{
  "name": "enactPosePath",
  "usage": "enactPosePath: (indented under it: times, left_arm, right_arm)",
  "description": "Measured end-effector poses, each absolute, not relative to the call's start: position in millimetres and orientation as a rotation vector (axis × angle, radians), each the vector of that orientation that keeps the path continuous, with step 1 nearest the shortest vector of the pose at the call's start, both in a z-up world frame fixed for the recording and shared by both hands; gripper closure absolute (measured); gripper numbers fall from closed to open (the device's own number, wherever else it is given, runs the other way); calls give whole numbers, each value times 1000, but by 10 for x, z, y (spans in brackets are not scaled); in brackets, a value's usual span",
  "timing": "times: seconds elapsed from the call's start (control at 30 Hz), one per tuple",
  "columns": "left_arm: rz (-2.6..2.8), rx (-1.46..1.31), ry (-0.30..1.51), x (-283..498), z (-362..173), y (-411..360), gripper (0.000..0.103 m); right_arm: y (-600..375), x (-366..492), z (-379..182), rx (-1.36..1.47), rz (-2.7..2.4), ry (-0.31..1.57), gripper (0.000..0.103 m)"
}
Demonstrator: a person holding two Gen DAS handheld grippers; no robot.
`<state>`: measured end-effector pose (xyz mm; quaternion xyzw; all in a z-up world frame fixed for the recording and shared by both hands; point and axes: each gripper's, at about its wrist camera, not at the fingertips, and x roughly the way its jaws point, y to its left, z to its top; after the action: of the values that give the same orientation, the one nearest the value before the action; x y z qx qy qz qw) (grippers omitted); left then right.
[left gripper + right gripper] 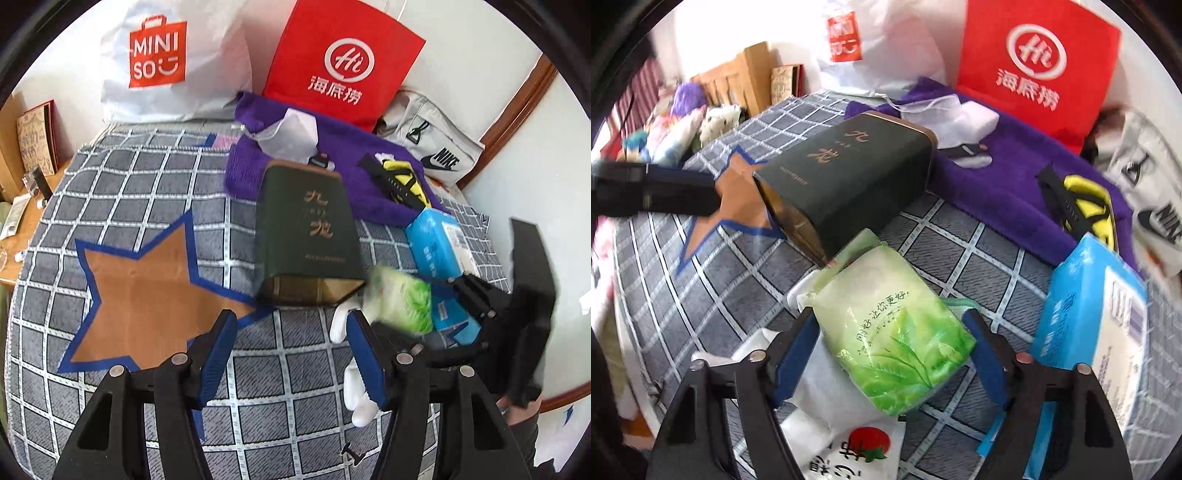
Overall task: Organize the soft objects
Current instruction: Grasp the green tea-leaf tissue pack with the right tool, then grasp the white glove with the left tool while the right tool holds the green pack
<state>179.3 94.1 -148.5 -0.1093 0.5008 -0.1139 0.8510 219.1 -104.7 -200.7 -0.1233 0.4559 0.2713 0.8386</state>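
right claw [890, 343] open around the green pack [897, 339] — pads not touching. left claw [291, 354] open, empty. risk: slick pack squirts out as it closes.

**Both claws tilted down over the bed, jaws apart**

The left claw [291, 354] points steeply down, its blue pads [218, 354] apart with nothing between them. The right claw [890, 354], seen beside it in the left view, tilts down likewise; its jaws stand wide, either side of a green tissue pack [894, 332], pads not visibly pressing.
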Motion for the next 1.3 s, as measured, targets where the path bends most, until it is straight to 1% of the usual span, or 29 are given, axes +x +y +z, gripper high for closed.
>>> enactPosePath:
  times: [0.17,0.33,0.5,0.7,0.83,0.97,1.07,1.1,1.13,1.17,1.23,1.3]
  left_arm:
    - [-216,-231,1078,1716,-1548,967,43]
    - [-226,-215,1084,1611,-1531,829,43]
    - [-260,-160,1091,1580,-1566,509,43]
    - [-324,-64,1095,1606,-1648,-54,43]
    - [-321,29,1101,1644,-1737,-353,43]
    - [-297,93,1123,1708,-1871,-545,43]
    - [-285,101,1106,1740,-1913,-590,43]
    - [-284,93,1103,1757,-1917,-583,49]
    - [-281,77,1096,1771,-1915,-564,63]
    - [-273,68,1095,1783,-1911,-541,68]
    - [-273,61,1085,1805,-1900,-509,84]
    - [-287,72,1068,1805,-1875,-487,89]
  right_arm:
    - [-1272,2043,-1757,-145,578,885,27]
    - [-1574,1786,-1542,-48,521,841,27]
    - [-1778,1466,-1500,-89,493,838,27]
    - [-2101,1100,-1652,-101,451,855,27]
    - [-2380,1033,-1832,-41,397,885,27]
    - [-2535,1050,-1985,-11,372,913,27]
    - [-2573,1059,-2084,-18,355,925,27]
    - [-2585,1067,-2118,-12,357,933,27]
    - [-2593,1073,-2138,-6,358,937,27]
    - [-2605,1084,-2166,1,358,941,27]
    - [-2612,1097,-2206,8,360,947,27]
    - [-2612,1108,-2225,16,359,946,27]
